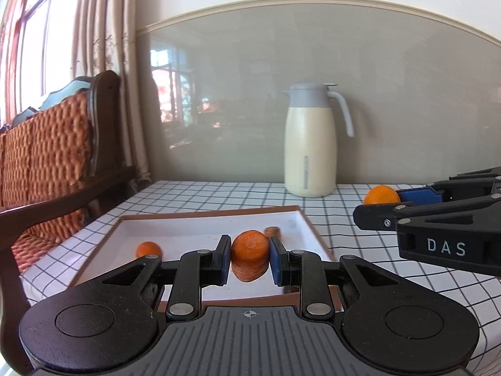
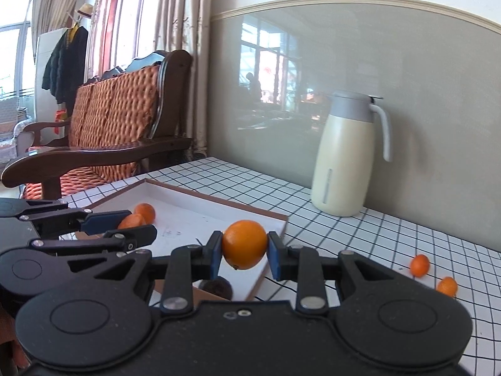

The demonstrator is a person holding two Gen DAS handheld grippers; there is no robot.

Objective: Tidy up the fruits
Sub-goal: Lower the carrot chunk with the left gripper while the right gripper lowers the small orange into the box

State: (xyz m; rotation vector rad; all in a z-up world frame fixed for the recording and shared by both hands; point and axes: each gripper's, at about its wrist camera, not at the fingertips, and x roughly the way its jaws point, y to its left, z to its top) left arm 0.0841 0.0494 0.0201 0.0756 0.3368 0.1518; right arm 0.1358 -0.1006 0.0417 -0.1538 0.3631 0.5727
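Note:
My left gripper [image 1: 250, 258] is shut on a rough orange fruit piece [image 1: 250, 255], held over the white tray [image 1: 188, 228] with a brown rim. A small orange fruit [image 1: 148, 249] and a brownish item [image 1: 271, 231] lie in the tray. My right gripper [image 2: 245, 255] is shut on a smooth orange [image 2: 245, 244] above the tray's right corner [image 2: 275, 219]; the orange also shows in the left wrist view [image 1: 380, 195]. The left gripper [image 2: 125, 228] appears at left in the right wrist view.
A cream thermos jug [image 1: 310, 141] stands at the back by the wall [image 2: 343, 156]. Two small orange fruits [image 2: 420, 264] [image 2: 447, 285] lie on the checked tablecloth [image 2: 375, 235] at right. A dark round item [image 2: 216, 287] lies under the right gripper. A wooden bench [image 2: 109, 125] stands left.

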